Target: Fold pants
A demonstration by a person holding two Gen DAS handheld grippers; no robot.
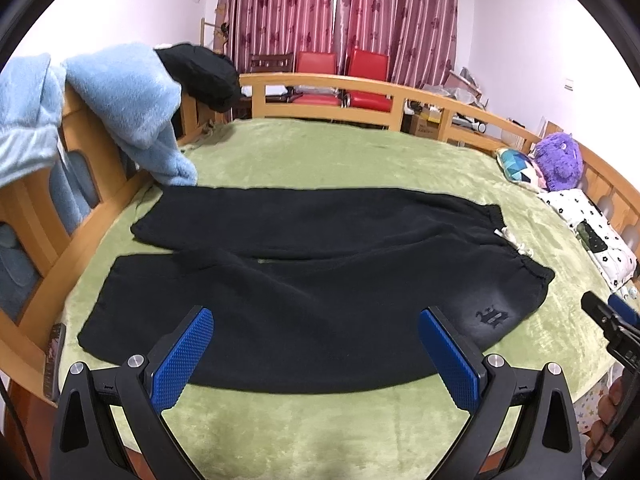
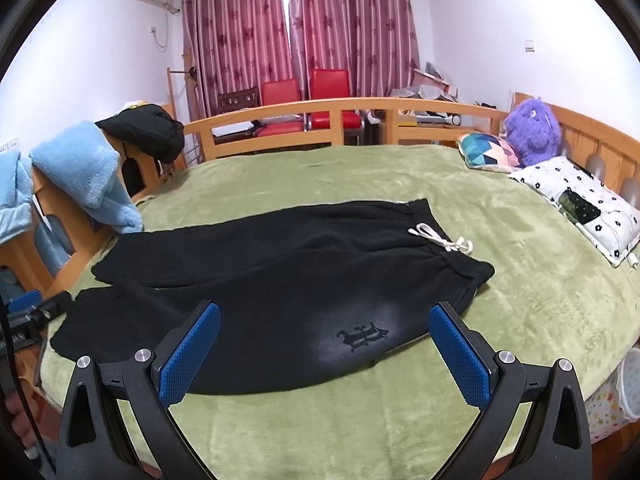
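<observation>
Black sweatpants (image 1: 304,280) are lying spread flat on the green blanket (image 1: 320,152) covering the bed, waistband toward the pillows. The left claw (image 1: 316,354) and right claw (image 2: 325,354) are both hovering spread wide, gripping nothing.

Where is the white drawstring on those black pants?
In the right wrist view, the white drawstring lies at the pants' waistband, on the right, toward the flowered pillow.

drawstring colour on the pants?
White or off-white. The drawstring is tied at the waistband of the black pants; clearest in the right wrist view.
</observation>
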